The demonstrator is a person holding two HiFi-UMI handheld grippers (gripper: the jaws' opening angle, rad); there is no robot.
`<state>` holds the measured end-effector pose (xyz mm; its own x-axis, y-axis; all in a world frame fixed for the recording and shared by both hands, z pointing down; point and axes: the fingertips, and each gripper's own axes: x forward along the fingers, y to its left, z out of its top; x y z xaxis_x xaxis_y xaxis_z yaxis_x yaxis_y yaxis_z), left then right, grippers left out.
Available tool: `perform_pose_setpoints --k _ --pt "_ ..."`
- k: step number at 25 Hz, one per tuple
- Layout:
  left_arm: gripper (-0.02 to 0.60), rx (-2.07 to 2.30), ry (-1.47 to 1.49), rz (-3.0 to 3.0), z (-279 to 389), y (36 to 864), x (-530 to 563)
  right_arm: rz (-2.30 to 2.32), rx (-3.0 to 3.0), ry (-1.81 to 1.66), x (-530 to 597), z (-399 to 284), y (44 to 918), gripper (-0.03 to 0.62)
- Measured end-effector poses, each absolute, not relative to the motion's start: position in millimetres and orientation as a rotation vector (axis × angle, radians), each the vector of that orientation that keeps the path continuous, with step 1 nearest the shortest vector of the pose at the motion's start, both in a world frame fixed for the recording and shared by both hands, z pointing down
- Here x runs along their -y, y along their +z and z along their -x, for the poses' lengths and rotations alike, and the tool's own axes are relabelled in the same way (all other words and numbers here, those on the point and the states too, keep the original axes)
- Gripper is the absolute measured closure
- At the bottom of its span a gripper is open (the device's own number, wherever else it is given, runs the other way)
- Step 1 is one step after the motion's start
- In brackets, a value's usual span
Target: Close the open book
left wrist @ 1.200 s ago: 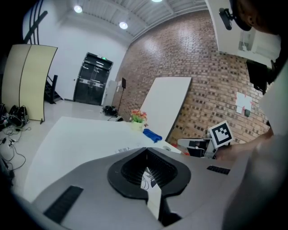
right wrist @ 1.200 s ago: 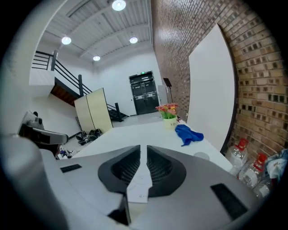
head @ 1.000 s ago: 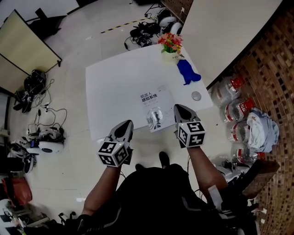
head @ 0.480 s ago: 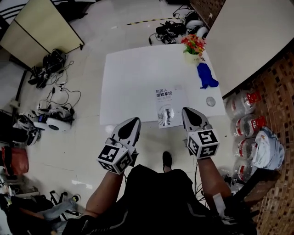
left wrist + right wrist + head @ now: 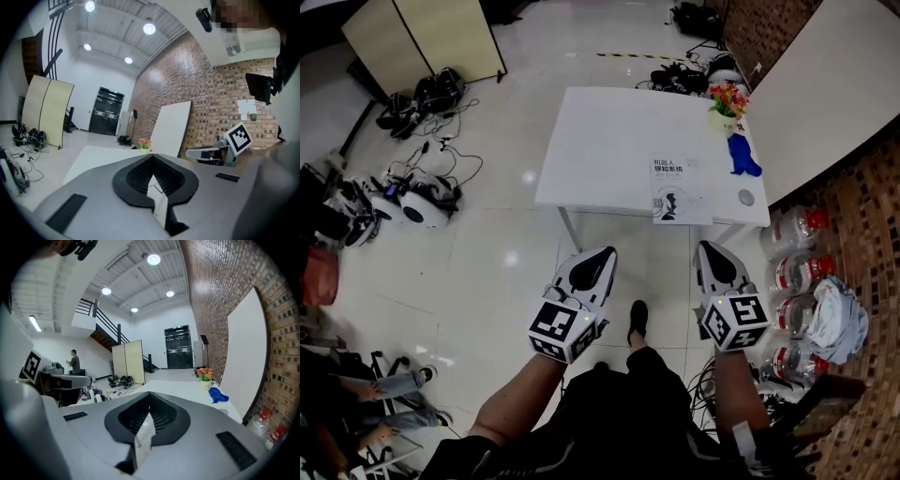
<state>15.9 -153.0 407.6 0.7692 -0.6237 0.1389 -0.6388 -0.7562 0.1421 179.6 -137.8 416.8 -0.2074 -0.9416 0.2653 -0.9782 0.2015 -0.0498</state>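
At the counter (image 5: 609, 141)'s near edge lay the closed book (image 5: 678, 187), the left gripper (image 5: 604, 253) and right gripper (image 5: 706, 247) well back, fingers (image 5: 586, 274) clenched empty.

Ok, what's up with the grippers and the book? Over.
Left gripper and right gripper shut, empty, short of the table. Book closed, cover up, by the near edge. Nothing on it.

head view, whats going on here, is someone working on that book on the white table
A person holds a grey two-jaw gripper in each hand. The left gripper and the right gripper are both shut and empty, held over the floor short of the white rectangular table. The white paperback book lies flat near the table's front edge with its cover up, so it looks closed. Neither gripper touches it.
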Motion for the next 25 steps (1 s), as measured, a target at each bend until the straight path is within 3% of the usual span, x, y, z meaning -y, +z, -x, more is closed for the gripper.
perform_pose_setpoints --k 9,25 --pt "0.58 0.874 0.138 -2.806 -2 399 5 -1.858 2.385 0.258 -10 -143 367 0.594" --pt "0.58 1.111 0.088 -2.747 -71 358 -199 -1.649 2.53 0.223 -214 -201 357 0.594"
